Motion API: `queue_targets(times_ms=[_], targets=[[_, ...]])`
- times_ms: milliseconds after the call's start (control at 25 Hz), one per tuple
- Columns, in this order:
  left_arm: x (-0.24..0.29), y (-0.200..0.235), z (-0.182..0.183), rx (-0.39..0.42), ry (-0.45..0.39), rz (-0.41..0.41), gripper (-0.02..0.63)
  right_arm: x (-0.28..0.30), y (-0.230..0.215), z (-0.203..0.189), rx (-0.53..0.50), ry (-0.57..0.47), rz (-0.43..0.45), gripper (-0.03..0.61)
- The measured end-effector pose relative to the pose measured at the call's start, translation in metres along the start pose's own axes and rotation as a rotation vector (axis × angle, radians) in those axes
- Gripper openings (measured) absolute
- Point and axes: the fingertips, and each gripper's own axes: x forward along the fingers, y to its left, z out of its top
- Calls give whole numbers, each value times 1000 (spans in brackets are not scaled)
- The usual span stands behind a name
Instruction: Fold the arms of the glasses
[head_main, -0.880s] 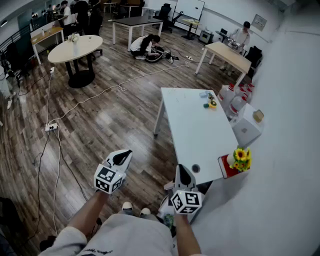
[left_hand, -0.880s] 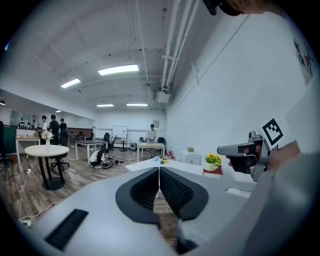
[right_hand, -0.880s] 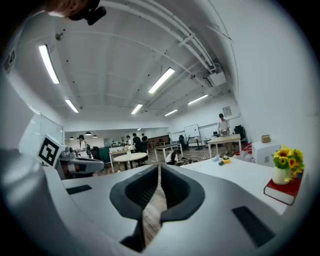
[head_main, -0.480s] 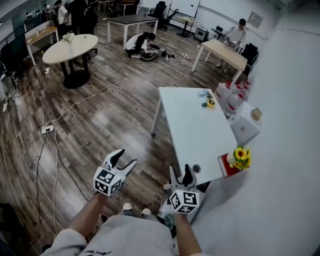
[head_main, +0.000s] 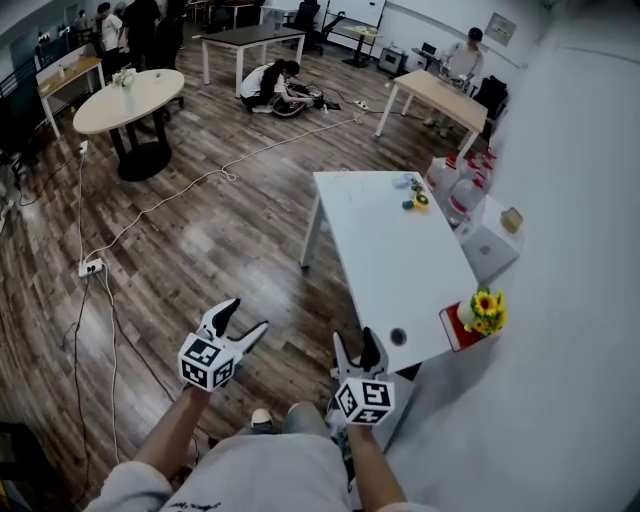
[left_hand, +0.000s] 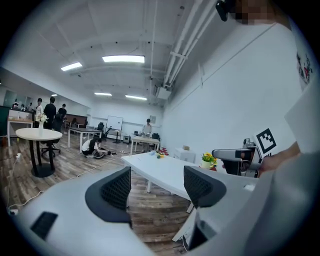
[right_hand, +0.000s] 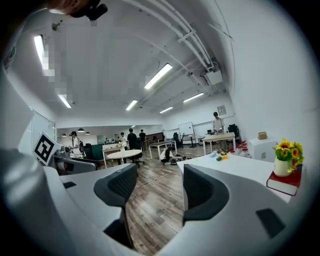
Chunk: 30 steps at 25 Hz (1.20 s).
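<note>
Approach step, folding not begun: left tongs (head_main: 247, 315) and right tongs (head_main: 355, 340), low in frame, gape empty before the long white tabletop (head_main: 385, 260). Glasses indistinguishable, perhaps among small coloured objects (head_main: 415, 198) at its far end. Next: step closer and locate them.

pale t-shirt (head_main: 260, 478), white left hand-held gripper (head_main: 245, 318), right hand-held gripper (head_main: 355, 345), black pads (left_hand: 117, 187)

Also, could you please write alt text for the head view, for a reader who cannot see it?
A person holds the left gripper and right gripper, both open and empty, above a wood floor short of a white table. Small items lie at its far end; yellow flowers stand on a red book by its near right corner.
</note>
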Motion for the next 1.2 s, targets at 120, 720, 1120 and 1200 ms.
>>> queue_targets(times_ms=[120,720,1120,1200], targets=[[14,12,5,-11,-1,-6,313,12,-3,3,16,15,-3,276],[215,98,48,8,38,-40,313,199,-117,26,80,14,-44,267],[367,153,103,-16,17,-21,311,343,-212,72,82,3,-6,262],[388,161,108,-20,15,-14,311,363,-226,76,78,6,2,261]])
